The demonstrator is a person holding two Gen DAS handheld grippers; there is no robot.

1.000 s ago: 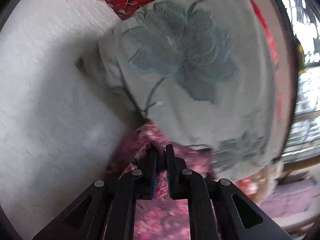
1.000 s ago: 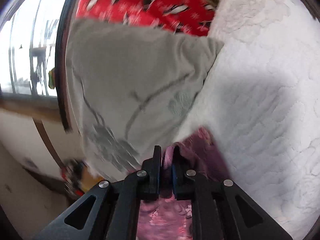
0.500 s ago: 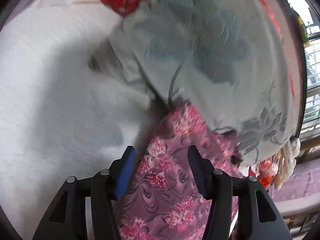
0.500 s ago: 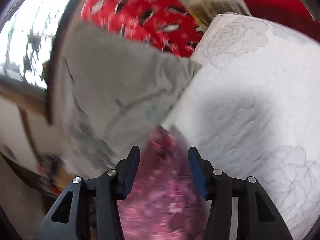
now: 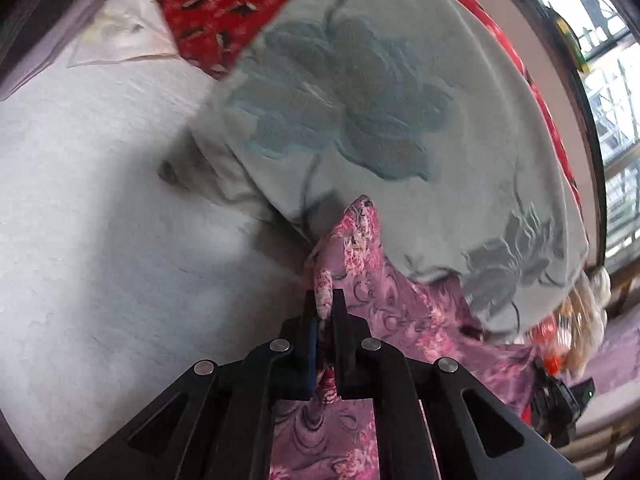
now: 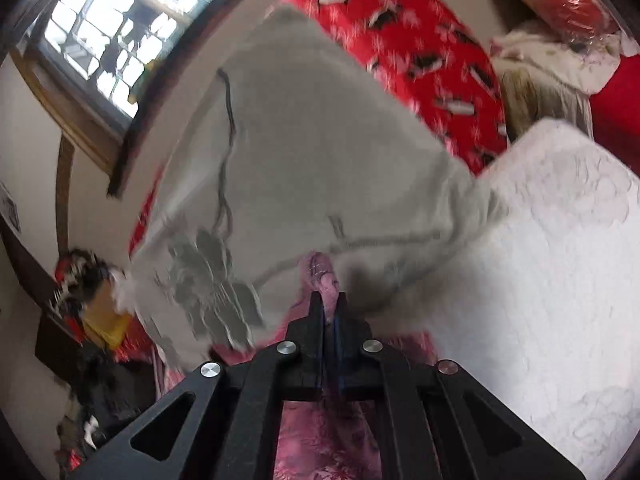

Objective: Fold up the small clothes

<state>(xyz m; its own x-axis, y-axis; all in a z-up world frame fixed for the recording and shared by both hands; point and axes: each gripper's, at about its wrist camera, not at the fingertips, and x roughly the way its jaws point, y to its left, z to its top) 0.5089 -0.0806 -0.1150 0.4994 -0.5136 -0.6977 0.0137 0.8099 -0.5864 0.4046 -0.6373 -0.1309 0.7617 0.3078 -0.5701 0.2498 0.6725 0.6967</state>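
Note:
A pink-purple floral garment (image 5: 384,292) lies on the white quilted bed (image 5: 100,248), partly tucked under a grey-green cushion. My left gripper (image 5: 325,300) is shut on a raised fold of it. In the right wrist view the same garment (image 6: 322,276) pokes up between the fingers of my right gripper (image 6: 329,300), which is shut on it. The garment's lower part hangs below both grippers and is mostly hidden by them.
A large grey-green cushion with embroidered flowers (image 5: 380,120) lies just beyond the garment; it also shows in the right wrist view (image 6: 320,168). A red patterned blanket (image 6: 420,52) lies behind it. White bed surface (image 6: 560,280) spreads to the side. A window (image 6: 104,28) and clutter stand off the bed.
Both grippers were shut on the garment, opened half a second ago, and are now shut again on new folds of it. The garment lies flatter and further out from under the cushion.

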